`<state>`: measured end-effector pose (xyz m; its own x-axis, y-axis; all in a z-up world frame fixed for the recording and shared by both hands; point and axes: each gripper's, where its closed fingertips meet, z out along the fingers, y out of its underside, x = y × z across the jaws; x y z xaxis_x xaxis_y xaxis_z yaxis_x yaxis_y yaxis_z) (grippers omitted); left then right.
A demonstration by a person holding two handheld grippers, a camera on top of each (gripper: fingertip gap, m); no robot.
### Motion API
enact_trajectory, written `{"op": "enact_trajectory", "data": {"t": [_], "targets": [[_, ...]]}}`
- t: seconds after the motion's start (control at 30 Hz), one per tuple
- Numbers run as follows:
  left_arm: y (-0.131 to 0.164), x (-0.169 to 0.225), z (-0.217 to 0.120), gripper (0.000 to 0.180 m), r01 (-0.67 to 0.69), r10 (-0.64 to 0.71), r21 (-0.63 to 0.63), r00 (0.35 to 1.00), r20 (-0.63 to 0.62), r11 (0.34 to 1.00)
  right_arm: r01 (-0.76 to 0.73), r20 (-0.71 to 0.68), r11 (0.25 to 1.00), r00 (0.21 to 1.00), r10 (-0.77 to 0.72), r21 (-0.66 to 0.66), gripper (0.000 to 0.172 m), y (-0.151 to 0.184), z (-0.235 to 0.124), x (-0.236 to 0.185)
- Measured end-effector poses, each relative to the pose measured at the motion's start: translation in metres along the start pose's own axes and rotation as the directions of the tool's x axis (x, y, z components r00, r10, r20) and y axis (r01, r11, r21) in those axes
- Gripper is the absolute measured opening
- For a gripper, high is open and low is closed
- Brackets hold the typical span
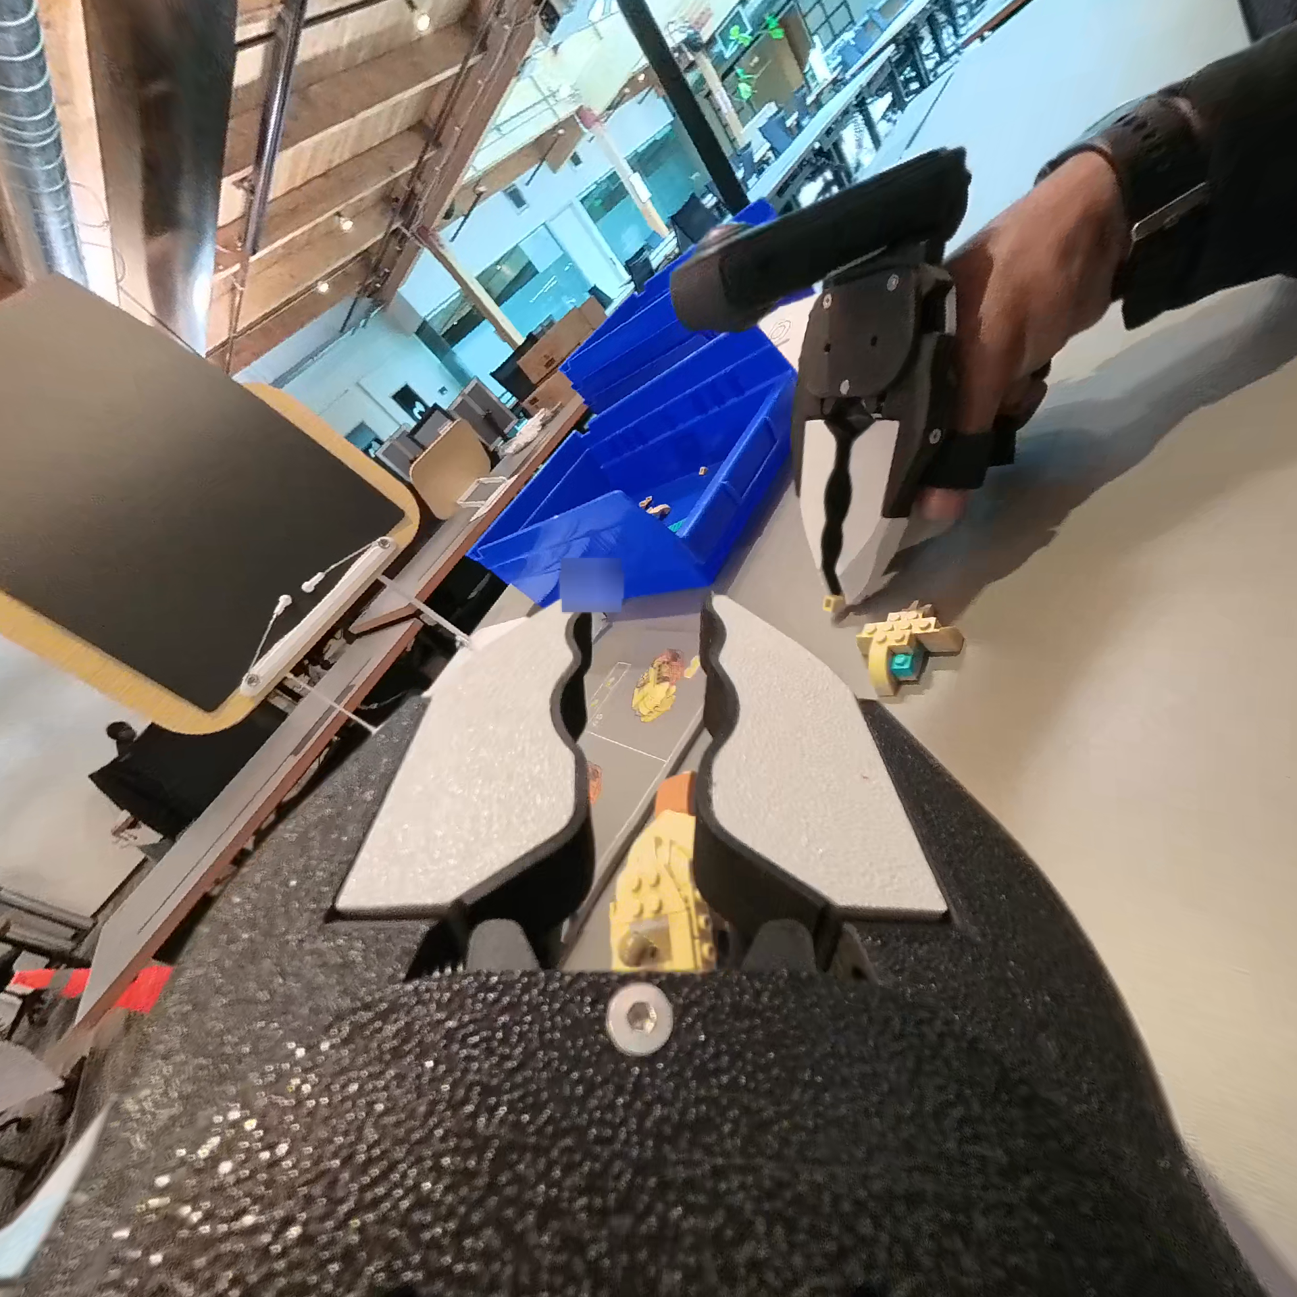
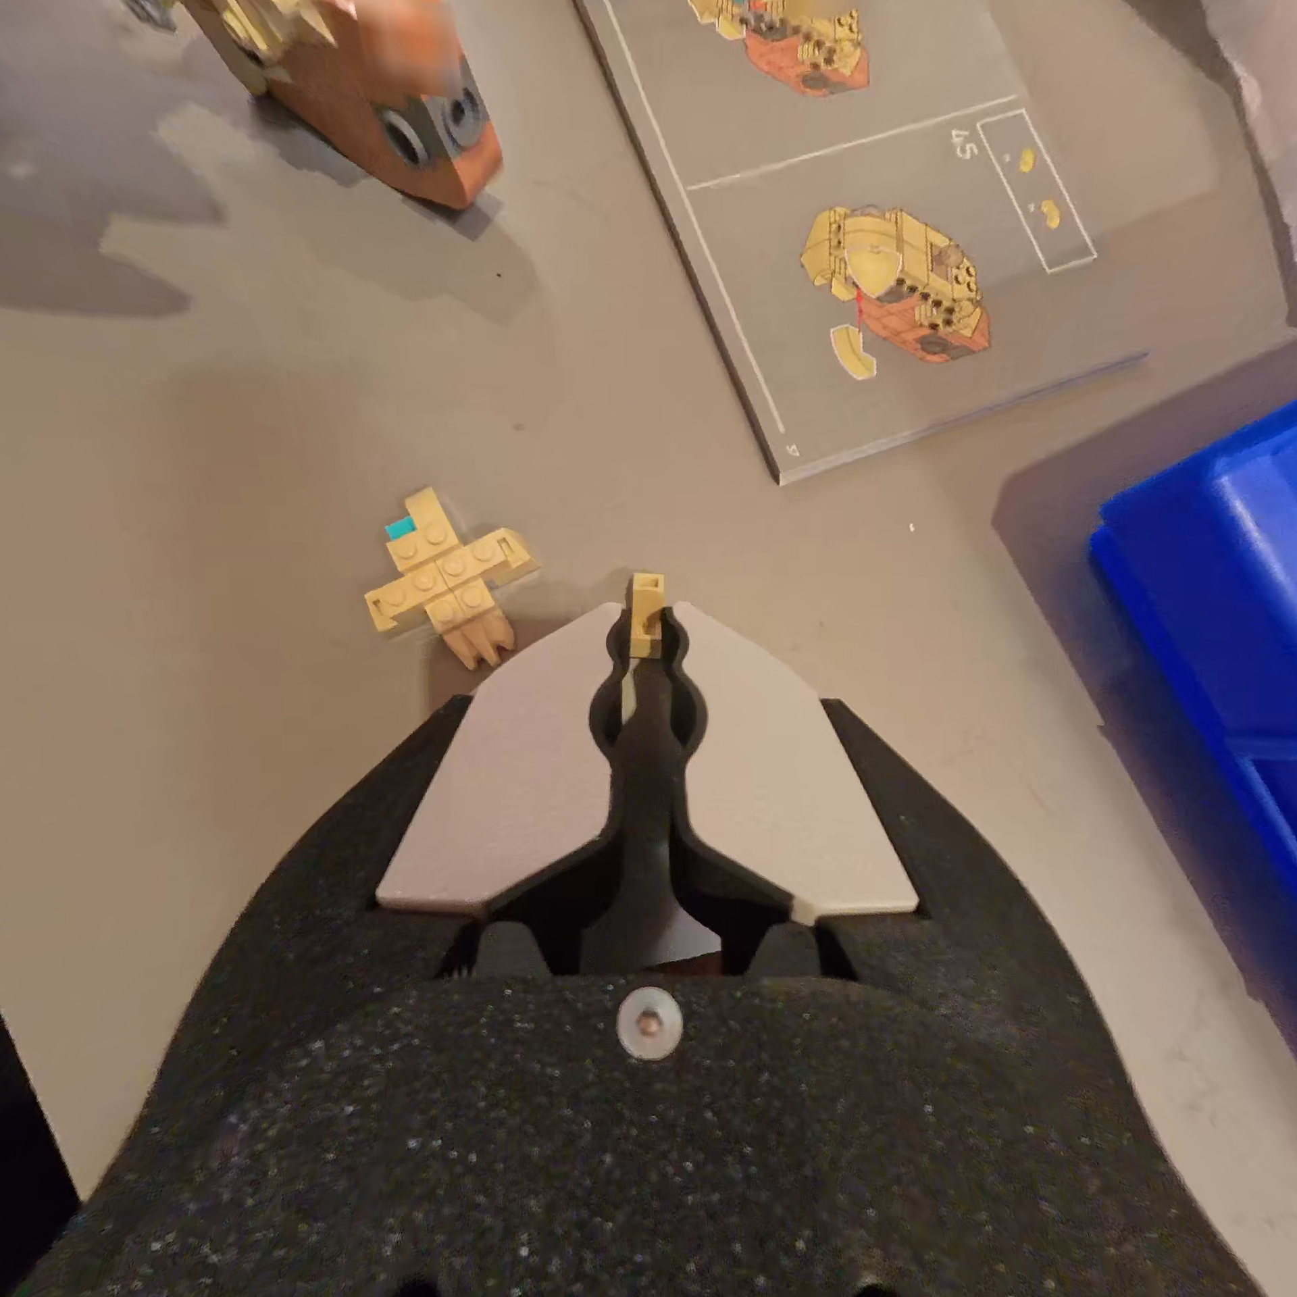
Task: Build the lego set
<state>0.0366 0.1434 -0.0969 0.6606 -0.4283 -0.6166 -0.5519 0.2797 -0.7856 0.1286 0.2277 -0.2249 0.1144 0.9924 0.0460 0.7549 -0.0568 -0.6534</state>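
Here the right tool [image 2: 647, 612] pinches a small tan plastic brick [image 2: 646, 614] between its narrowed tips, low over the grey surface [image 2: 281, 393], just beside a tan cross-shaped brick assembly with a teal stud [image 2: 442, 572]. The left tool [image 1: 640, 624] grips a tan-and-orange brick model [image 1: 660, 891] deep between its fingers, above a grey printed instruction booklet [image 2: 877, 231]. A blue plastic bin [image 1: 674, 484] stands near.

Open-plan workshop or lab space

Exposed timber ceiling beams [image 1: 337, 161] with a round metal duct [image 1: 35, 140] overhead, long rows of workbenches [image 1: 863, 77] receding far back, blue plastic parts bins [image 1: 667, 449] on a grey work table [image 2: 281, 393], red-striped floor tape [image 1: 91, 982] below
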Motion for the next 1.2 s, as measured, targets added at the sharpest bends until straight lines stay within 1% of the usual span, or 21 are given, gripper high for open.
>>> {"op": "enact_trajectory", "data": {"t": [0.1, 0.17, 0.23, 0.27, 0.33, 0.43, 0.5, 0.57, 0.73, 0.8, 0.83, 0.87, 0.9, 0.97, 1.03, 1.07, 1.1, 1.17, 1.2], "targets": [[-0.001, 0.012, -0.003, 0.029, -0.014, 0.014, -0.01, 1.0, -0.003, 1.0, 0.021, 0.091, 0.992, 0.995, -0.032, 0.121, 0.008, -0.021, -0.011, -0.014], [-0.001, 0.027, -0.001, 0.029, -0.078, 0.077, -0.026, 0.996, -0.051, 0.997, -0.015, 0.231, 0.978, 0.972, -0.035, 0.21, 0.008, -0.04, -0.024, -0.035], [-0.003, 0.041, 0.003, 0.029, -0.169, 0.166, -0.018, 0.98, -0.113, 0.985, -0.1, 0.392, 0.961, 0.92, -0.01, 0.258, 0.008, -0.056, -0.036, -0.056], [-0.004, 0.047, 0.004, 0.029, -0.211, 0.208, -0.002, 0.968, -0.142, 0.978, -0.139, 0.456, 0.955, 0.89, 0.004, 0.262, 0.008, -0.062, -0.04, -0.064], [-0.005, 0.052, 0.007, 0.029, -0.277, 0.278, 0.027, 0.944, -0.177, 0.96, -0.18, 0.525, 0.953, 0.851, 0.027, 0.243, 0.008, -0.068, -0.042, -0.076], [-0.008, 0.053, 0.01, 0.028, -0.397, 0.404, 0.073, 0.9, -0.163, 0.915, -0.223, 0.608, 0.951, 0.792, 0.049, 0.213, 0.008, -0.074, -0.044, -0.095], [-0.012, 0.06, 0.008, 0.029, -0.479, 0.492, 0.12, 0.857, -0.152, 0.87, -0.257, 0.66, 0.946, 0.748, 0.065, 0.197, 0.008, -0.078, -0.047, -0.105], [-0.011, 0.066, 0.007, 0.029, -0.546, 0.563, 0.138, 0.814, -0.147, 0.826, -0.293, 0.7, 0.938, 0.709, 0.082, 0.186, 0.008, -0.082, -0.05, -0.111], [-0.008, 0.067, 0.007, 0.029, -0.641, 0.652, 0.124, 0.752, -0.097, 0.757, -0.356, 0.753, 0.921, 0.648, 0.118, 0.162, 0.008, -0.084, -0.054, -0.118], [-0.007, 0.07, 0.009, 0.024, -0.671, 0.682, 0.123, 0.725, -0.096, 0.731, -0.373, 0.776, 0.916, 0.618, 0.127, 0.147, 0.008, -0.085, -0.056, -0.123], [-0.006, 0.071, 0.01, 0.022, -0.68, 0.691, 0.122, 0.718, -0.088, 0.723, -0.374, 0.777, 0.917, 0.615, 0.132, 0.14, 0.008, -0.084, -0.055, -0.125], [-0.007, 0.071, 0.009, 0.016, -0.684, 0.693, 0.121, 0.716, -0.081, 0.72, -0.371, 0.776, 0.918, 0.617, 0.134, 0.136, 0.008, -0.083, -0.054, -0.125], [-0.006, 0.071, 0.009, 0.015, -0.677, 0.687, 0.115, 0.721, -0.095, 0.727, -0.376, 0.778, 0.917, 0.613, 0.138, 0.134, 0.008, -0.082, -0.053, -0.126], [-0.006, 0.071, 0.007, 0.014, -0.637, 0.644, 0.098, 0.755, -0.121, 0.765, -0.388, 0.784, 0.911, 0.606, 0.136, 0.141, 0.008, -0.082, -0.053, -0.126], [-0.003, 0.071, 0.008, 0.012, -0.569, 0.572, 0.068, 0.806, -0.149, 0.819, -0.37, 0.77, 0.912, 0.63, 0.104, 0.179, 0.012, -0.082, -0.054, -0.124], [-0.002, 0.071, 0.009, 0.012, -0.515, 0.515, 0.05, 0.841, -0.164, 0.856, -0.352, 0.754, 0.912, 0.652, 0.077, 0.212, 0.02, -0.082, -0.054, -0.123], [-0.001, 0.071, 0.009, 0.011, -0.448, 0.447, 0.038, 0.876, -0.183, 0.893, -0.322, 0.719, 0.915, 0.693, 0.051, 0.245, 0.025, -0.081, -0.053, -0.119], [0.0, 0.073, 0.008, 0.011, -0.286, 0.278, -0.003, 0.932, -0.233, 0.958, -0.225, 0.622, 0.917, 0.783, -0.032, 0.33, 0.029, -0.076, -0.051, -0.109], [0.001, 0.075, 0.008, 0.011, -0.183, 0.166, -0.037, 0.948, -0.27, 0.982, -0.165, 0.565, 0.912, 0.821, -0.084, 0.376, 0.029, -0.075, -0.051, -0.104]]}}
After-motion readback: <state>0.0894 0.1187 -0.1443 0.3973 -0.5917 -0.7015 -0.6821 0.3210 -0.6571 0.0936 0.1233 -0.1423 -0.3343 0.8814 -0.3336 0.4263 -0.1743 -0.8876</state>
